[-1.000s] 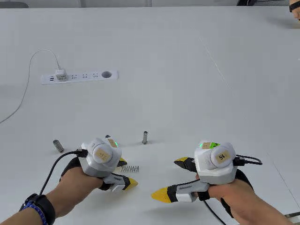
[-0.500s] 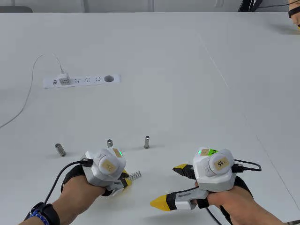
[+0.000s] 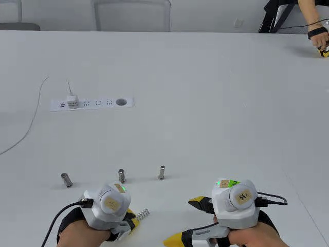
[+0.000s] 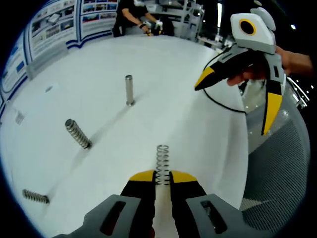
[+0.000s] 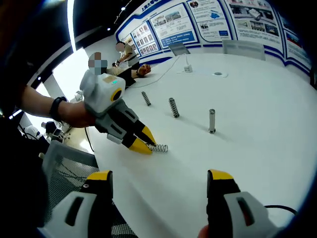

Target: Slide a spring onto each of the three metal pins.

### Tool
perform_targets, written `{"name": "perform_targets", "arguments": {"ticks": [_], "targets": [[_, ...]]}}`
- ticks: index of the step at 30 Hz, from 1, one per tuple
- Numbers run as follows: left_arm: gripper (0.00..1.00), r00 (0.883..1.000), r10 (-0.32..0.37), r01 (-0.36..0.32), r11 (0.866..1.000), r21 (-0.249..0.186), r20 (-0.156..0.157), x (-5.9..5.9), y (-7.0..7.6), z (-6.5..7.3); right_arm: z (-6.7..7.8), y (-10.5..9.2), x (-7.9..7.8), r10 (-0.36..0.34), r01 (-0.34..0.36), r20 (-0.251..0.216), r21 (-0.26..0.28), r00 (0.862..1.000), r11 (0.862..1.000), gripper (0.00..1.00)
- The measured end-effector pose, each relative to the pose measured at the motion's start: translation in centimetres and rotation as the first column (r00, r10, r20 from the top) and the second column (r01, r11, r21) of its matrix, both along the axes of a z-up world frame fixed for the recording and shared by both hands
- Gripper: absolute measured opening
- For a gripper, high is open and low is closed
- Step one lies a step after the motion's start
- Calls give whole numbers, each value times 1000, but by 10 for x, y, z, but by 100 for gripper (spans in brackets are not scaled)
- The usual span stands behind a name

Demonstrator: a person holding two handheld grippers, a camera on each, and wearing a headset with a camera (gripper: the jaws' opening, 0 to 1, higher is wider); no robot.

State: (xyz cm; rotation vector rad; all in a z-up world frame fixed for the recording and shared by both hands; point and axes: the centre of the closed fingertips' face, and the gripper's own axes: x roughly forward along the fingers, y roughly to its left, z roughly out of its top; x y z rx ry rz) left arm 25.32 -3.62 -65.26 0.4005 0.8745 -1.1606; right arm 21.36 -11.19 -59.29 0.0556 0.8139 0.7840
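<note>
Coiled steel spring [image 4: 161,161], loose on the white table [image 4: 198,124] a second ago, now sits pinched by its end in the closed yellow-tipped jaws of the left gripper [image 4: 156,177], short of the one bare metal pin [image 4: 129,90]; the right gripper [image 5: 159,174] gapes empty.

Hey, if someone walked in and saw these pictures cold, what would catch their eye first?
The left gripper, low over the white table, pinches a small spring by one end. Beyond it stands a bare pin, with two spring-covered pins in line to its left in the head view. The right gripper hangs open alongside.
</note>
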Motion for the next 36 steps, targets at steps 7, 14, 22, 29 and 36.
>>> {"name": "perform_targets", "arguments": {"ticks": [7, 14, 22, 29, 36], "targets": [[10, 1000, 23, -23, 1000, 0, 7, -6, 20, 4, -3, 10, -9, 23, -23, -8, -12, 1000, 1000, 79], [10, 998, 68, -68, 998, -12, 0, -5, 38, 5, -5, 15, -16, 23, -24, -13, -12, 1000, 1000, 79], [10, 997, 79, -79, 997, -15, 1, -6, 54, 11, -7, 20, -20, 12, -12, -17, -9, 1000, 1000, 79], [10, 995, 99, -99, 994, -35, -9, -12, 63, 17, -6, 26, -18, 7, -7, -20, -3, 1000, 1000, 78], [10, 994, 109, -109, 992, -55, -11, -13, 71, 23, -2, 35, -13, 11, -11, -17, 9, 1000, 1000, 77]]}}
